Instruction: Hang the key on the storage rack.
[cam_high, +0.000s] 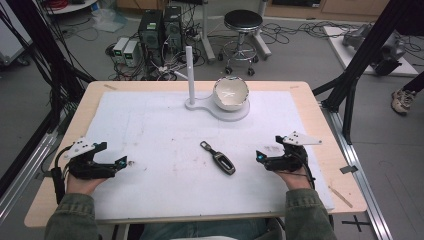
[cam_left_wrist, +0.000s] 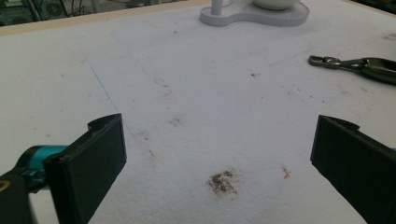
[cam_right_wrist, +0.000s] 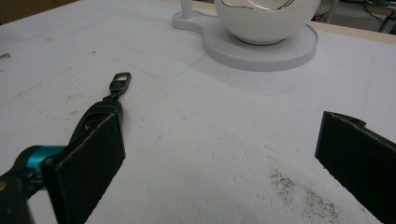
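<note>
On the white mat (cam_high: 165, 125) both grippers rest wide apart — left gripper (cam_high: 125, 162) and right gripper (cam_high: 260, 156), jaws spread and pinching nothing — with the dark key fob (cam_high: 218, 158) lying flat between them, nearer the right.

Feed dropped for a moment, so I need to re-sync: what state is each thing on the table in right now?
Key fob: lying flat on the white mat, between the two grippers, untouched.
Bowl: upright on the round end of the white stand, looks empty.
White stand: flat on the mat, post upright, nothing hung on it.
Left gripper: jaws open, nothing between them.
Right gripper: jaws open, nothing between them.
</note>
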